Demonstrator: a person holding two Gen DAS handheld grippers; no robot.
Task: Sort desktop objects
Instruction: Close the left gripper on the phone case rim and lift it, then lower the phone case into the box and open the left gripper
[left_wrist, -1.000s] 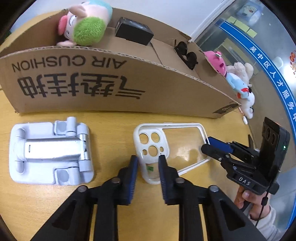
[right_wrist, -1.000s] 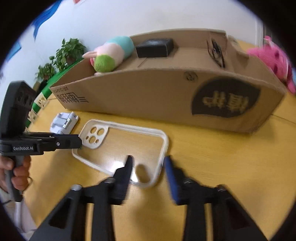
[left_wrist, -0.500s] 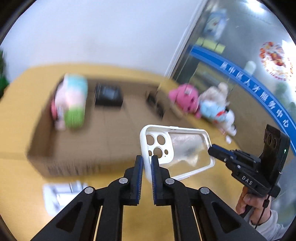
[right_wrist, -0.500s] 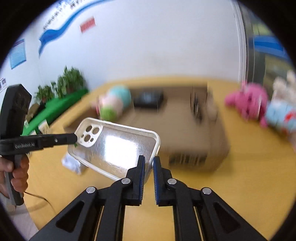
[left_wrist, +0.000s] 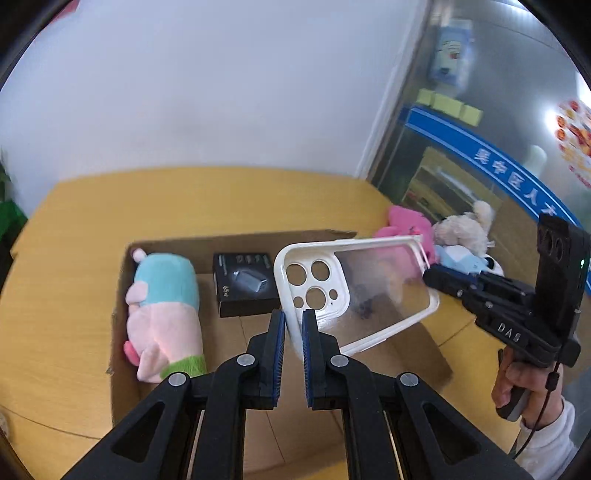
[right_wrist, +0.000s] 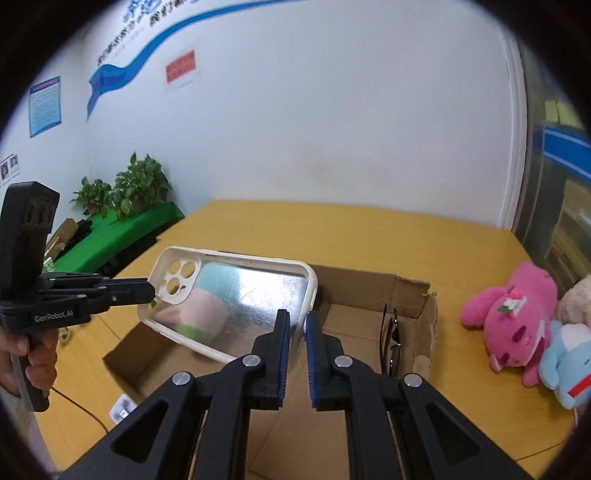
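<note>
Above the open brown cardboard box (left_wrist: 369, 354), both units are carrying the white-rimmed clear plastic phone case (left_wrist: 354, 291). Left hand-held gripper (left_wrist: 293, 325) is pinching the camera-hole end between nearly closed pads; right hand-held gripper (right_wrist: 296, 332) is likewise clamping the opposite end. Judgement: 2 grips should be lowering level, then releasing together.
</note>
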